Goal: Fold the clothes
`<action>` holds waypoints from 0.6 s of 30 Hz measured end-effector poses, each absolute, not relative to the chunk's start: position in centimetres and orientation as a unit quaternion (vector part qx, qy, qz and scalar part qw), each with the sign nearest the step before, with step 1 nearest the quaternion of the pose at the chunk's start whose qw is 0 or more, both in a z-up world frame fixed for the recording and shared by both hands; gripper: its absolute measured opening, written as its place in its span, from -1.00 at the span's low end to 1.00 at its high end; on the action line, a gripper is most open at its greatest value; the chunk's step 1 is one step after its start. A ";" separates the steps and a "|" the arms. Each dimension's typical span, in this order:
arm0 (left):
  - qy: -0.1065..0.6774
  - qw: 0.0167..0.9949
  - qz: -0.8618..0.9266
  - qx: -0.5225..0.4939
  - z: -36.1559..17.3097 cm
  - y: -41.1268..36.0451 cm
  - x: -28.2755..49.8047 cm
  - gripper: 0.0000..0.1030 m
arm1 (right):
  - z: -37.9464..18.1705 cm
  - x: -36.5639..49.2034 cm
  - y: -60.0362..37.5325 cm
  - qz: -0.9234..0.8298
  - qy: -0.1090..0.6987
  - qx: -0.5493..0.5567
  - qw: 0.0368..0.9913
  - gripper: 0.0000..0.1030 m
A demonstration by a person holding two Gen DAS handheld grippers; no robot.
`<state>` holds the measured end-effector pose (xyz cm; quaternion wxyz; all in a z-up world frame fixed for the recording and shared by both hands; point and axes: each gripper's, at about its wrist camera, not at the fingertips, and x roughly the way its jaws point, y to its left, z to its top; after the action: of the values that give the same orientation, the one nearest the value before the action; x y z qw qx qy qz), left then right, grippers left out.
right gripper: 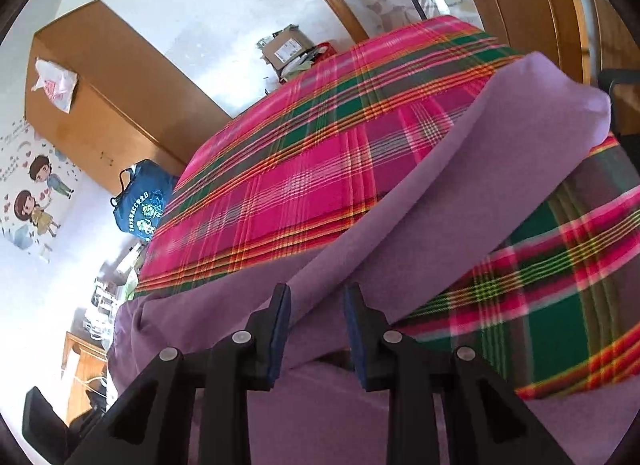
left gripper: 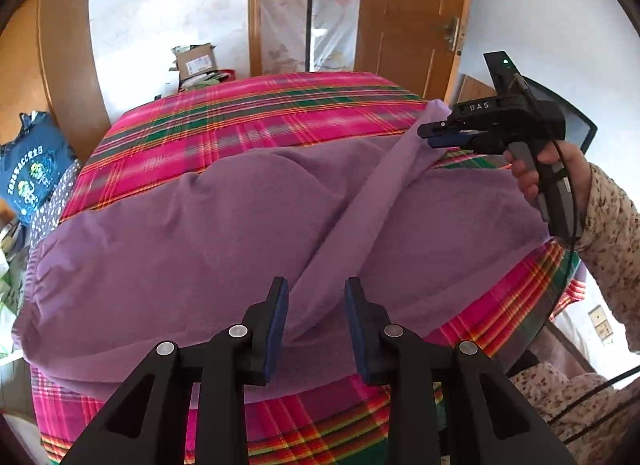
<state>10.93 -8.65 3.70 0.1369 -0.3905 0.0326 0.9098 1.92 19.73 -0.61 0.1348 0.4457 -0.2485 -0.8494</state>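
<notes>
1. Purple fabric, a garment [left gripper: 180, 233], lies spread over a bed covered with a pink, green and orange plaid sheet [left gripper: 248, 113]; it fills the middle of the left wrist view from the left edge to the right.
2. One long band of the purple cloth runs as a raised strip from the lower centre of that view up to the upper right.
3. At the strip's upper end the right gripper [left gripper: 430, 136] is clenched on the cloth, its blue pads pinching the fold, with a hand [left gripper: 536, 173] in a speckled sleeve [left gripper: 608, 217] on the handle.
4. At the strip's lower end the left gripper [left gripper: 316, 325] has cloth between its blue pads; the pads stand apart and I cannot tell whether they press it.
5. In the right wrist view the same band passes between that gripper's fingers and stretches to the upper right over the plaid.
6. Behind the bed stand a wooden door [left gripper: 408, 13], a cardboard box [left gripper: 198, 61] and a blue bag [left gripper: 34, 173] at the left edge.
</notes>
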 end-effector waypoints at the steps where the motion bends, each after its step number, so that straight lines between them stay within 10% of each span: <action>1: 0.033 0.136 0.909 -0.392 3.6 -8.6 10.9 -0.41 | -0.7 1.7 19.6 -0.848 -0.248 0.448 0.132 -0.45; 18: 0.028 0.132 0.901 -0.412 2.5 -8.1 9.7 -0.42 | -2.1 0.3 20.3 -0.835 -0.313 0.446 0.076 -0.55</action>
<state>9.67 -8.13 2.49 0.1322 -0.4121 0.0285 0.9011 0.34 20.32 -2.07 0.0764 0.4460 -0.3127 -0.8352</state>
